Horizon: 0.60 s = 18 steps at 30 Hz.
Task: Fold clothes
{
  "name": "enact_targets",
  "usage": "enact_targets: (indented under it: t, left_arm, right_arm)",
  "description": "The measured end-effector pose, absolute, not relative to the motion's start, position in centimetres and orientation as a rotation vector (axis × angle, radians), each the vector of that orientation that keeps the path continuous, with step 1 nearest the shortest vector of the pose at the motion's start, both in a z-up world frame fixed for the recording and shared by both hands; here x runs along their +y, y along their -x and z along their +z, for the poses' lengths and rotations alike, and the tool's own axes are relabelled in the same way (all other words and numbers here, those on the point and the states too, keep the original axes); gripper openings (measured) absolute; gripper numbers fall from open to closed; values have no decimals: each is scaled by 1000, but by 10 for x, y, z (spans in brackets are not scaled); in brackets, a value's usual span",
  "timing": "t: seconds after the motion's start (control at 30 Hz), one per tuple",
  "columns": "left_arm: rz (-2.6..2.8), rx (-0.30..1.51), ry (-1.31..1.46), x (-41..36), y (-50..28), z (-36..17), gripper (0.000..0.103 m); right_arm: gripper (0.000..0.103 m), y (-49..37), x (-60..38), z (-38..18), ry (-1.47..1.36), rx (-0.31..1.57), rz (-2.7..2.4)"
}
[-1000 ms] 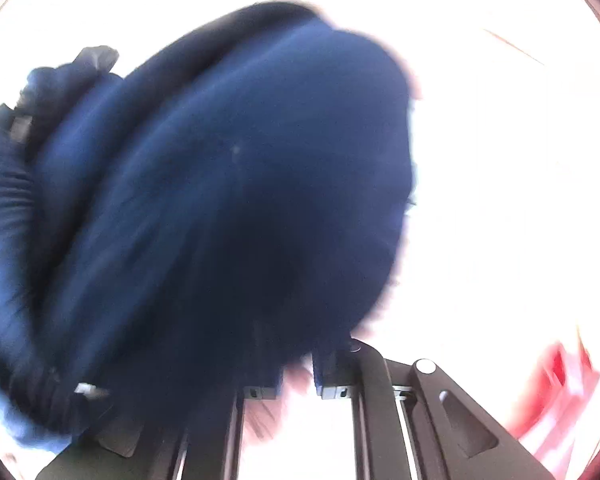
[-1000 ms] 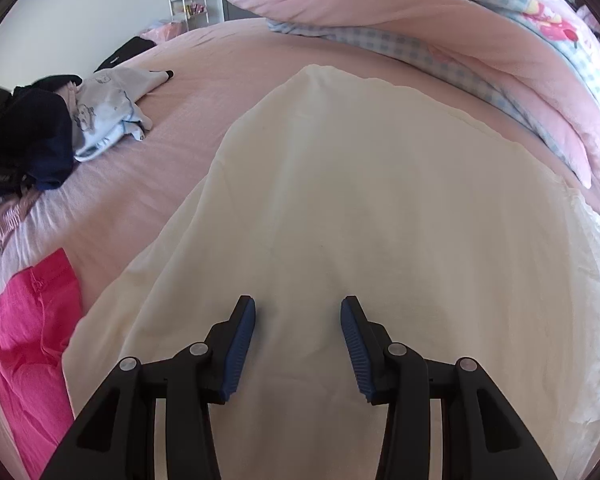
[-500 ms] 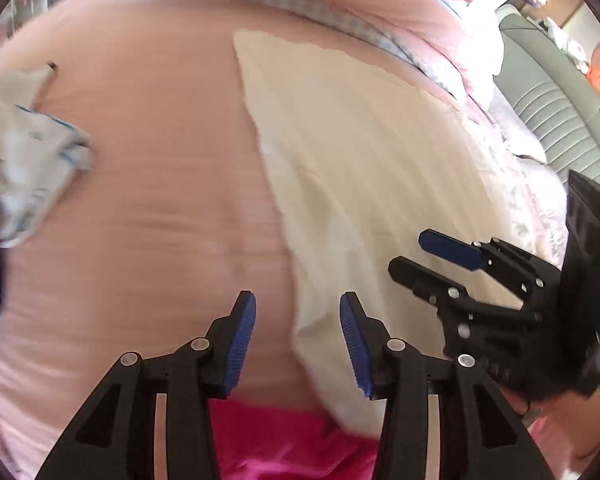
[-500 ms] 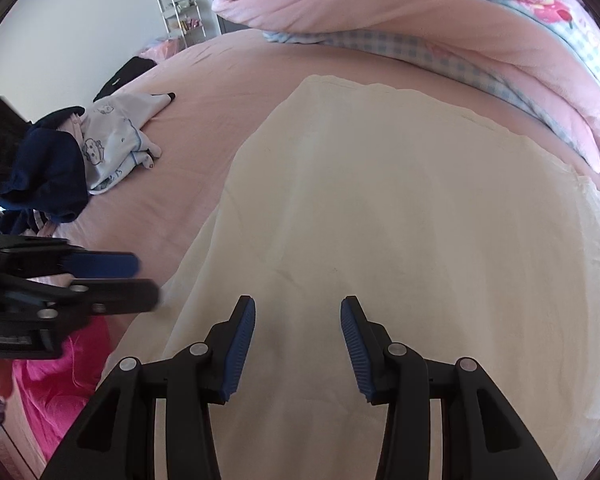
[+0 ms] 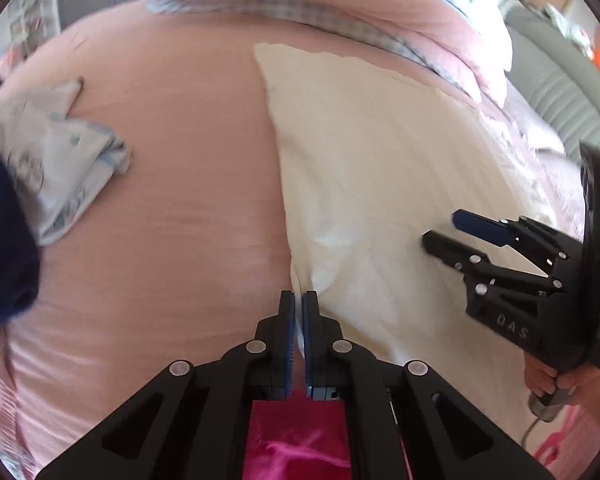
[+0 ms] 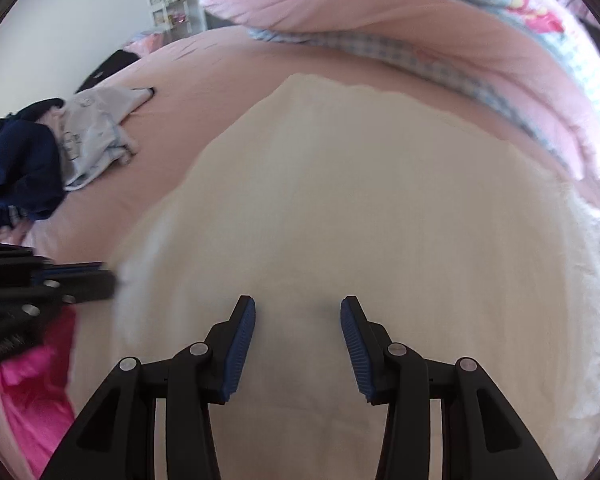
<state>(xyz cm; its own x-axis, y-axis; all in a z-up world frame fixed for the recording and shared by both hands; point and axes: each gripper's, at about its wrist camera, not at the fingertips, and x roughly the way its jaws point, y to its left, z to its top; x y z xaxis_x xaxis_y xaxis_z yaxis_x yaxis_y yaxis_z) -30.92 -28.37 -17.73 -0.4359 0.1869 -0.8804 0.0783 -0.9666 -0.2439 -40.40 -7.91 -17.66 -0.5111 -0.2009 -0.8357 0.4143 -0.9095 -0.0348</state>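
A cream garment [image 5: 380,160] lies spread flat on the pink bed sheet [image 5: 172,200]. My left gripper [image 5: 299,300] is shut on its near left edge, with a thin fold of cream cloth pinched between the pads and puckered just ahead of them. From the right wrist view the left gripper [image 6: 80,276] reaches in from the left at that same edge of the cream garment [image 6: 360,220]. My right gripper [image 6: 298,320] hovers open over the garment's near middle, nothing between its fingers. It also shows as the right gripper [image 5: 440,226] at the right, held by a hand.
A bright pink garment [image 5: 296,440] lies under the left gripper's base. A pale printed garment [image 5: 60,160] and a navy one [image 5: 4,248] sit at the left. A bunched pink duvet [image 6: 420,20] lines the far side; a grey sofa [image 5: 560,92] stands beyond the bed.
My left gripper left the navy garment, swung across to the cream garment's left edge with jaws open, then closed on that edge. The right gripper stayed put and open.
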Motion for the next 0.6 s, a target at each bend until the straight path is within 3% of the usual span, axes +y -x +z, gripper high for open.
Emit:
enact_targets:
  t: [0.1,0.17,0.23,0.37,0.43,0.6]
  left_arm:
    - [2561,-350,1680,-276,304,-189,4]
    - [2598,-293,1699,-276,304,-184,5]
    - [2732,-184,1758,-283,302,-174,5]
    - [2762,-349,1600,-299,317,-155,5]
    - [2677,-292,1509,-276,336,-153,5]
    - [2465,-177,1588,-227,394,-193,5]
  right_arm:
    - [44,415,-74,-192,-1406,456,-2467]
    - [56,419,-61,-194,-1381,432,-2471]
    - [56,423,-48,-190,-1411,406,-2466]
    - [56,430,-28,-184,-1392,313,-2456]
    - [56,431,-31,-186,-1378,295,-2425]
    - [56,433,-45,-194,-1352,358,-2397]
